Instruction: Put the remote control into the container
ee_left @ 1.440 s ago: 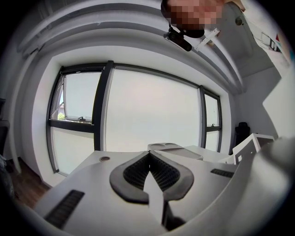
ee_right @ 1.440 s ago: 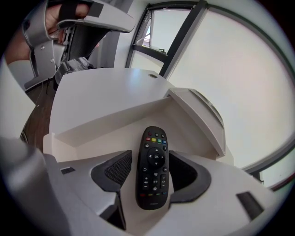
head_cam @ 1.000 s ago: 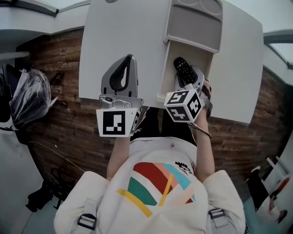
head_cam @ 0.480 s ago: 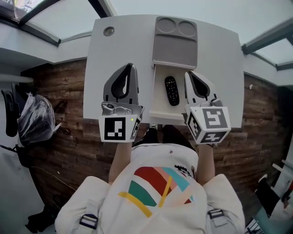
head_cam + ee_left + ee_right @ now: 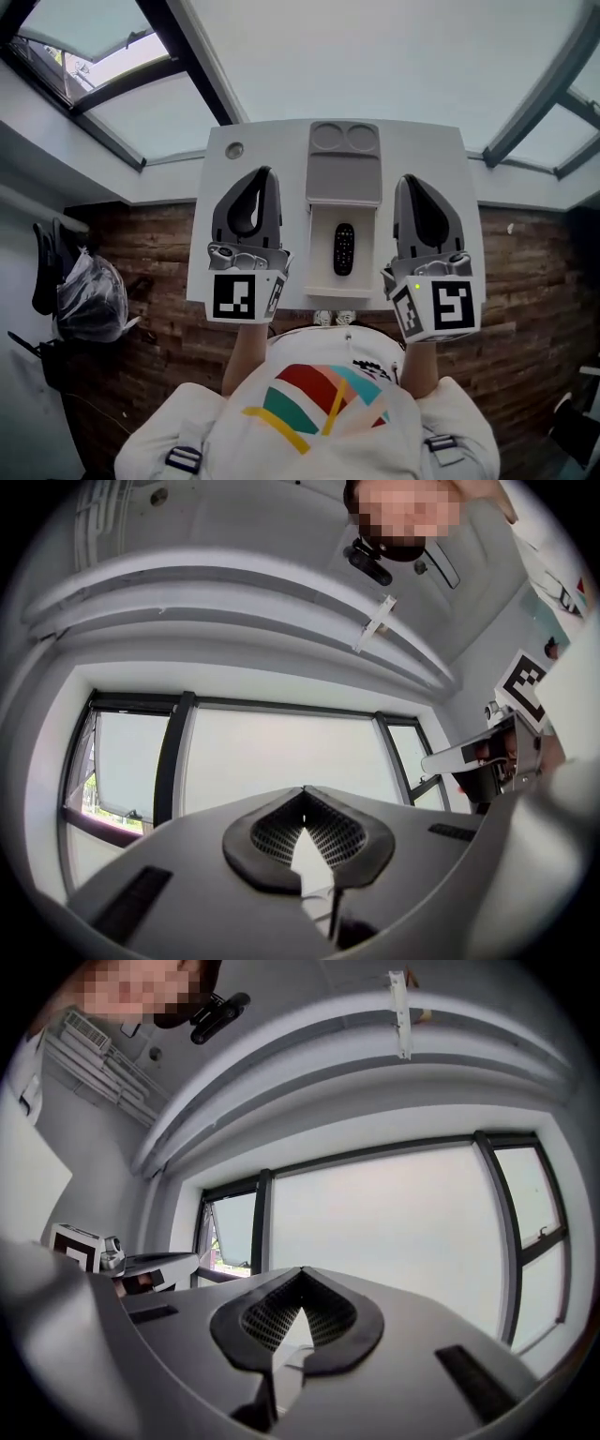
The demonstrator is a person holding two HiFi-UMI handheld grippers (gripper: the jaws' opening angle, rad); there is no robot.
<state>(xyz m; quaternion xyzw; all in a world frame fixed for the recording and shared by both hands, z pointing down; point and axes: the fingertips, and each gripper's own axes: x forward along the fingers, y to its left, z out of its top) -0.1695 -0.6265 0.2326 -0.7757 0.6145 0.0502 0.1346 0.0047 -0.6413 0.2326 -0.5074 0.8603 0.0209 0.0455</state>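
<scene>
The black remote control (image 5: 344,248) lies flat in the open white container (image 5: 319,274) at the table's near edge, with nothing touching it. My left gripper (image 5: 265,172) hangs left of the container, raised above the table, jaws shut and empty. My right gripper (image 5: 405,180) is up on the container's right. Its jaws have just been closing and now meet with nothing between them. In the left gripper view my left gripper (image 5: 304,791) points at a window, as does my right gripper (image 5: 301,1272) in the right gripper view.
A grey lid with two round hollows (image 5: 344,167) lies behind the container on the white table (image 5: 272,141). A small round disc (image 5: 234,150) sits at the table's far left corner. A black bag (image 5: 89,295) rests on the wooden floor to the left.
The right gripper let go of the remote in the container, lifted away and shut empty. Both grippers rose well above the table and tilted up toward the windows.
</scene>
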